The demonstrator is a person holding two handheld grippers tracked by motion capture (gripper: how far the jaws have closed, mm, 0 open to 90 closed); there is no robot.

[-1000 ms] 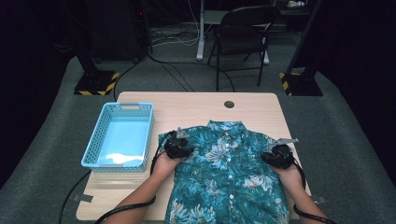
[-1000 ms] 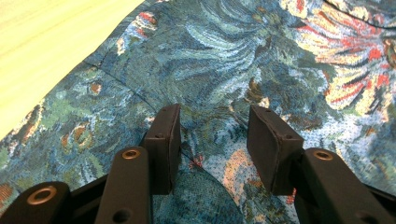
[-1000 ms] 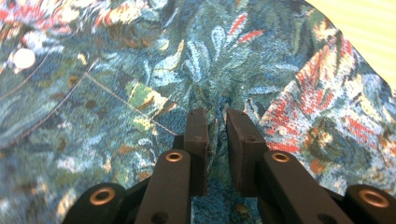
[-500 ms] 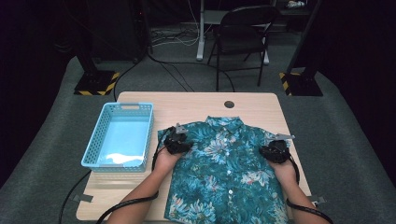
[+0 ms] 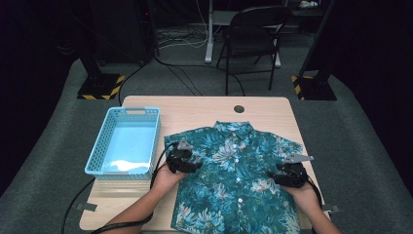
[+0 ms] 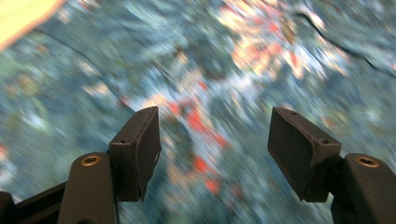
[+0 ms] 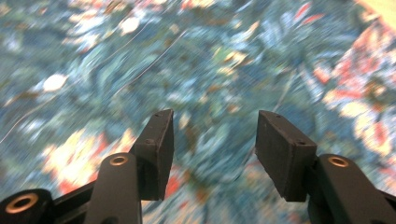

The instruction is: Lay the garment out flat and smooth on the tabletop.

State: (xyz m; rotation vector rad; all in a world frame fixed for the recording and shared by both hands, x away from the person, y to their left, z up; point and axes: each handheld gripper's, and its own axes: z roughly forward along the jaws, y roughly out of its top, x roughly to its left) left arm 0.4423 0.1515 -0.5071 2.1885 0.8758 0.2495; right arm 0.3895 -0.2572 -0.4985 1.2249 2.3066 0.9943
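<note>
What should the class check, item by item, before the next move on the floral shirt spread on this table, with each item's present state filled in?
1. Shirt lies flat, buttoned front up: ok.
2. Left gripper jaws just opened, nothing between them: ok.
3. Right gripper jaws just opened, no fabric pinched: ok.
4. Blue basket stands beside the shirt, apart from it: ok.
5. Shirt's lower hem fully on the table: cannot tell, it runs past the picture's bottom edge.
6. Cable from the left gripper off the shirt: not ok, it crosses the sleeve.
</note>
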